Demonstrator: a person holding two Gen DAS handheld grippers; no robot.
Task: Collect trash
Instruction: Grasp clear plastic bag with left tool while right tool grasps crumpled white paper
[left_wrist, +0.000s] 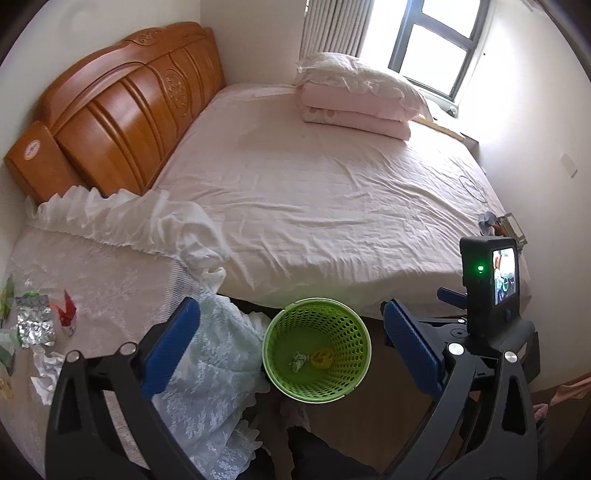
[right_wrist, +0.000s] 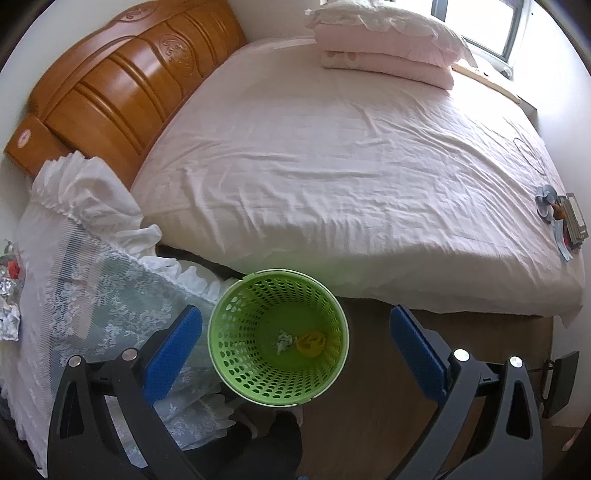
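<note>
Gripper (right_wrist: 295, 347) agape above basket (right_wrist: 225, 354) (bedside).

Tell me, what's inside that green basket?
Inside the green basket lie a crumpled pale scrap and a yellow wrapper. Anything beneath them is hidden.

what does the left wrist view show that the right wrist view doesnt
Only the left wrist view shows the right gripper with its lit screen, the window, and the full trash pile on the lace-covered stand. Only the right wrist view shows the right gripper's open fingers from behind. Both share the green basket holding two scraps, and the bed.
</note>
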